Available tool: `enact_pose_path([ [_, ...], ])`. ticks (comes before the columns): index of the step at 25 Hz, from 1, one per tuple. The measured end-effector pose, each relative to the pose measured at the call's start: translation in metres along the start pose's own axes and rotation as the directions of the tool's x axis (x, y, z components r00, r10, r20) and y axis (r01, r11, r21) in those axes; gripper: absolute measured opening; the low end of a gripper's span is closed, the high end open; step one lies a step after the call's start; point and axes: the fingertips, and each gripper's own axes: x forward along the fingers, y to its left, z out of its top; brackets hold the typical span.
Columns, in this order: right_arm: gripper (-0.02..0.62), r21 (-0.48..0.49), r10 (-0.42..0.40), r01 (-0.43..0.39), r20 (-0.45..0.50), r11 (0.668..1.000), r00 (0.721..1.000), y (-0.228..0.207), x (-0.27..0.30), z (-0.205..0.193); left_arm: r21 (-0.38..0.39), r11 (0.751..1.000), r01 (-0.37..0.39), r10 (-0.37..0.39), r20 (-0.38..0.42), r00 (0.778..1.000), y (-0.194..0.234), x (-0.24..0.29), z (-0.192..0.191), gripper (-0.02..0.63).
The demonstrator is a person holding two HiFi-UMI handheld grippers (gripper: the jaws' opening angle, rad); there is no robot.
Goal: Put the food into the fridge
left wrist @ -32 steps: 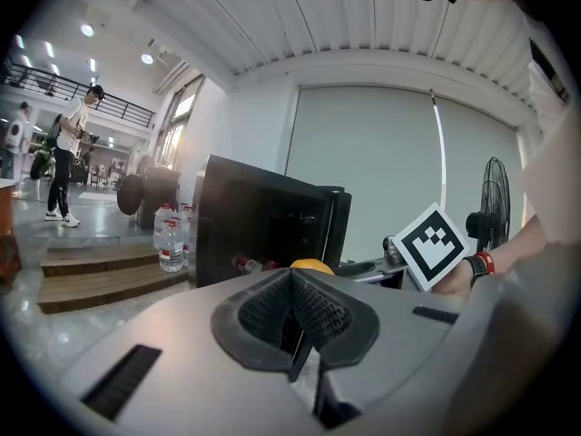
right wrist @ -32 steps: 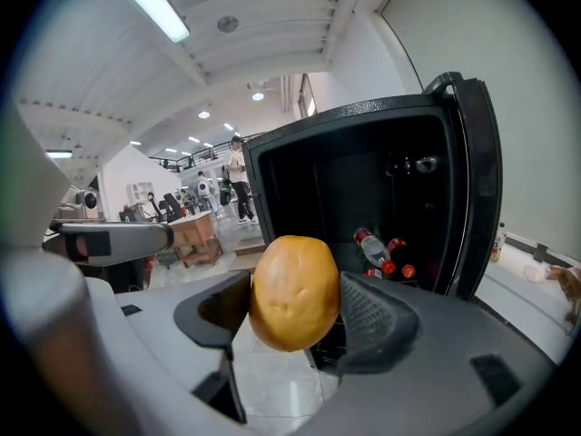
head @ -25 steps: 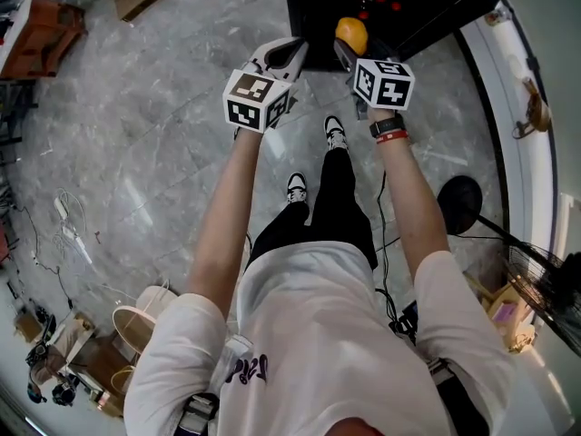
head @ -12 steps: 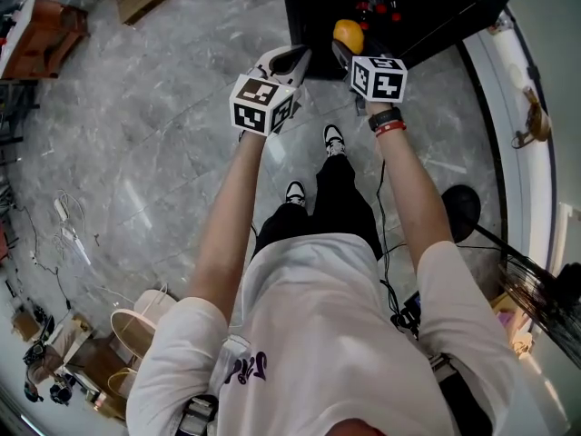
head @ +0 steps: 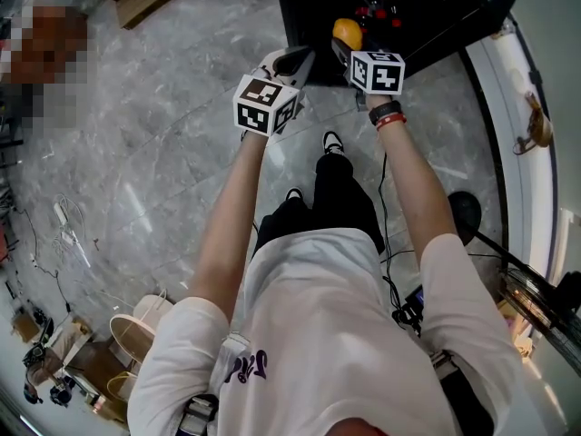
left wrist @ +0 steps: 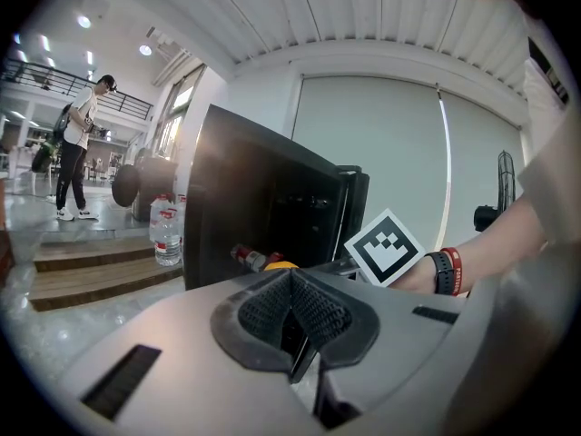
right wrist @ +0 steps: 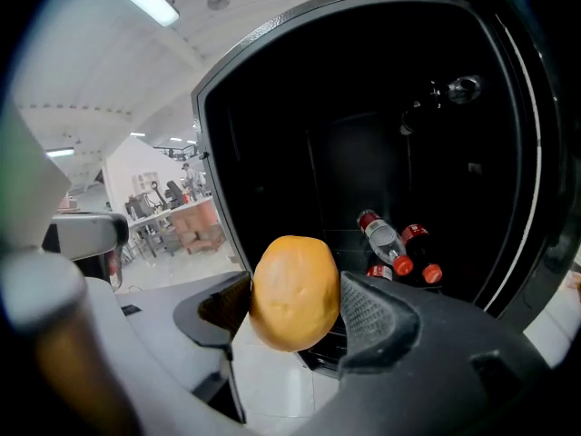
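Head view: your right gripper (head: 343, 51) carries the orange (head: 348, 33) at the mouth of the fridge (head: 436, 7), nearer that opening than your left gripper (head: 292, 62). Left gripper view: its jaws are pressed together on nothing, just outside the fridge. Right gripper view: the jaws clamp the orange, long axis upright, with the fridge cavity dead ahead and bottles (right wrist: 399, 248) low inside; a straight advance appears indicated.
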Motion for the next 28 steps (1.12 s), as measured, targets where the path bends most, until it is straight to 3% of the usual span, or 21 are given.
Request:
enact_pose_path([
  [28,0.324,-0.056,-0.004,0.004,0.003,0.998,1.0,-0.049,0.087,0.006,0.003,1.0,0.002,-0.002,0.042,0.999,0.028,0.055,-0.015,0.018],
])
